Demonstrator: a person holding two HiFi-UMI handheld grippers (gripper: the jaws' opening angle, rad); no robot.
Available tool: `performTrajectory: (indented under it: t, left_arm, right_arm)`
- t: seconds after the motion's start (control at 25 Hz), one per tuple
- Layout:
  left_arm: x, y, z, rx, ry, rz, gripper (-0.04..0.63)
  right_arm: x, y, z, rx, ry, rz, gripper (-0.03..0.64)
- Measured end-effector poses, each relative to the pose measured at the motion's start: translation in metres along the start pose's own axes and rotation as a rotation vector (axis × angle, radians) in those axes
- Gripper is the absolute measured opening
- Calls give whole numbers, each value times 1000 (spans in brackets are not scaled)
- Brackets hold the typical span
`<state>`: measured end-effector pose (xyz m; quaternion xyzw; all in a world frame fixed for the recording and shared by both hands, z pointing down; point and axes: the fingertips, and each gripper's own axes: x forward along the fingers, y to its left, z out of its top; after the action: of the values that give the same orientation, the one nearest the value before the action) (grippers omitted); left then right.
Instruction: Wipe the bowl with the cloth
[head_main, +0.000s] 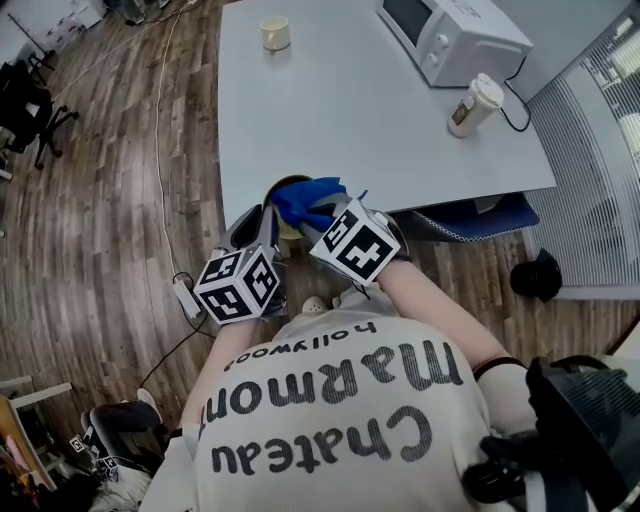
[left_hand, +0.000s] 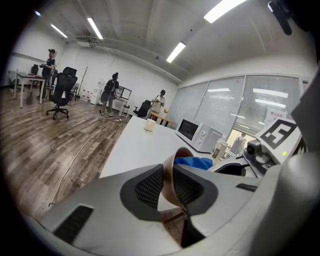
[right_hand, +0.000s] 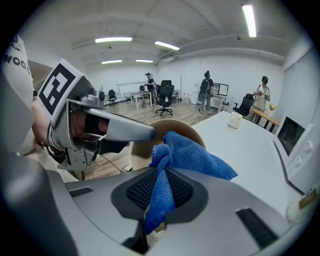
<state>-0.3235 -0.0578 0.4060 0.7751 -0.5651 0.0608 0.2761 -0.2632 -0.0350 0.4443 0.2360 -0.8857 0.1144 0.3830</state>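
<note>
Blue cloth (right_hand: 192, 156) and tan bowl (right_hand: 176, 128) held at the near edge of the white table (head_main: 380, 130)
Both forearms are drawn in before the chest, grippers side by side and angled down. The left gripper (left_hand: 169, 184) is clamped on the bowl's rim and holds the bowl tilted, mouth toward the right gripper (right_hand: 159, 187). The right gripper pinches a fold of the cloth, whose bunched free end sits at the bowl's mouth. The bowl's inside is plain tan

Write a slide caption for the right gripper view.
Right gripper holds blue cloth at the bowl; left gripper grips the rim.
</note>
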Motion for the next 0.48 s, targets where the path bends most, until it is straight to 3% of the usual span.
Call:
performTrajectory:
  t: [0.48]
  left_arm:
    - [42, -19, -13, -3, 94, -29, 66]
  right_arm:
    - [-10, -58, -11, -19, -17, -46, 38]
